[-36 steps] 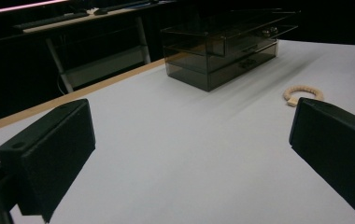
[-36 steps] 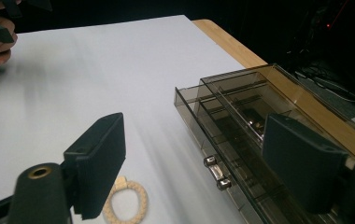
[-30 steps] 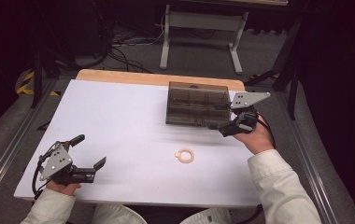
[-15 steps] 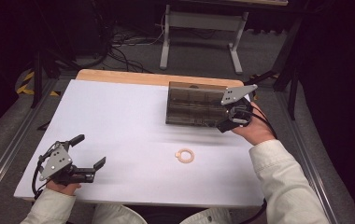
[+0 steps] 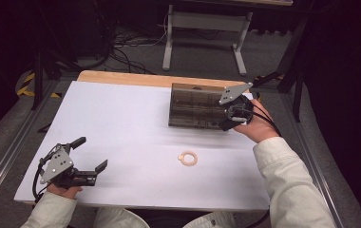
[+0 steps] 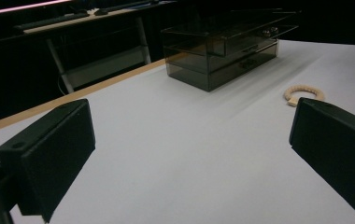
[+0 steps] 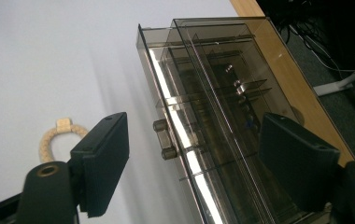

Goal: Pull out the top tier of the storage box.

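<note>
A smoky see-through drawer box (image 5: pixel 195 107) stands at the far right of the white table (image 5: pixel 121 123). A beige rope ring (image 5: pixel 188 158) lies in front of it. My right gripper (image 5: pixel 227 118) is at the box's right front corner, open. In the right gripper view its jaws (image 7: pixel 192 140) have just closed slightly and straddle the drawer box (image 7: pixel 213 84) front near two small knobs (image 7: pixel 164 140), without pressing on it. The ring (image 7: pixel 56 135) lies past the left jaw. My left gripper (image 5: pixel 92 153) hovers open at the near left, with the box (image 6: pixel 222 56) and ring (image 6: pixel 304 93) far ahead.
A wooden strip (image 5: pixel 121 78) edges the table's far side. A metal stand (image 5: pixel 202 28) and cables are on the floor beyond. Dark rails run along both table sides. A white-sleeved forearm (image 5: pixel 288 185) crosses the near right corner.
My right gripper has shifted left and slightly farther away, from beside the box's right end to over its front corner. The left gripper, box and ring have not moved.
</note>
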